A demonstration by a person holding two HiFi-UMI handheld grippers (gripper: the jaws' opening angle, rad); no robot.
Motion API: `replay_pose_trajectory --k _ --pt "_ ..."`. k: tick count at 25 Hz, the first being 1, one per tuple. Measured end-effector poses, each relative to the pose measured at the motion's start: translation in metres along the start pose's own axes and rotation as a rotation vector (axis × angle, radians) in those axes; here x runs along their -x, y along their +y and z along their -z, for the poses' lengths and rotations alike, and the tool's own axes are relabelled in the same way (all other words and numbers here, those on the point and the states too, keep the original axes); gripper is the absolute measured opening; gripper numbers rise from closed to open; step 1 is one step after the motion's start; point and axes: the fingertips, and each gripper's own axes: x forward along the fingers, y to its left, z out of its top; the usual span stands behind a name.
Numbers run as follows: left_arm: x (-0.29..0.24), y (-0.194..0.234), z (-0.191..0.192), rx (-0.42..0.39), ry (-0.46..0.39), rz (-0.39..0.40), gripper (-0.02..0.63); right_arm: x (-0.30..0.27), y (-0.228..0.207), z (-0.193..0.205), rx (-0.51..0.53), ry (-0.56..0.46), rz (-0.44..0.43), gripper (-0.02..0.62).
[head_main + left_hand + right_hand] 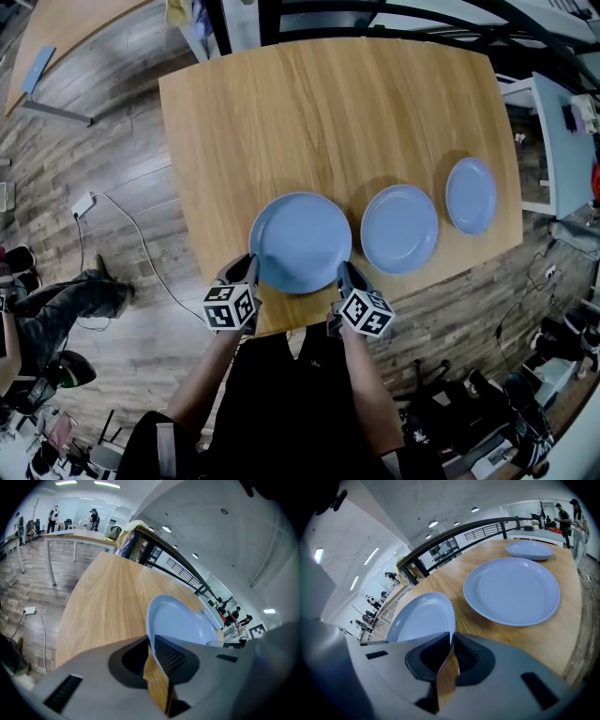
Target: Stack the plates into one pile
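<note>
Left tongs [253,270] and right tongs [343,274] clamp the left plate [302,242] (seemingly lifted); middle plate [399,228] and right plate [471,195] lie unstacked.

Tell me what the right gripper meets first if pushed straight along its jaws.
The right gripper is shut on the rim of the nearest plate; pushed on, it likely hits the table under that plate. Depth unclear.

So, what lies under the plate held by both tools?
Around the plate only the wooden table shows. A darker blue sliver at its left edge may be another plate or shadow; the rest beneath is covered.
</note>
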Motion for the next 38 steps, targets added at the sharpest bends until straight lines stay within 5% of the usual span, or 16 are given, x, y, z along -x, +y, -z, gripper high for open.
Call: replay_pose_trajectory --k 16,38 --pt "0.038 -0.058 -0.007 -0.021 -0.107 0.007 0.054 0.058 -0.005 -0.037 0.061 -0.064 -0.045 0.044" --pt "0.030 -0.197 0.032 -0.043 -0.151 0.015 0.054 0.140 -0.107 -0.093 0.088 -0.136 -0.086 0.043"
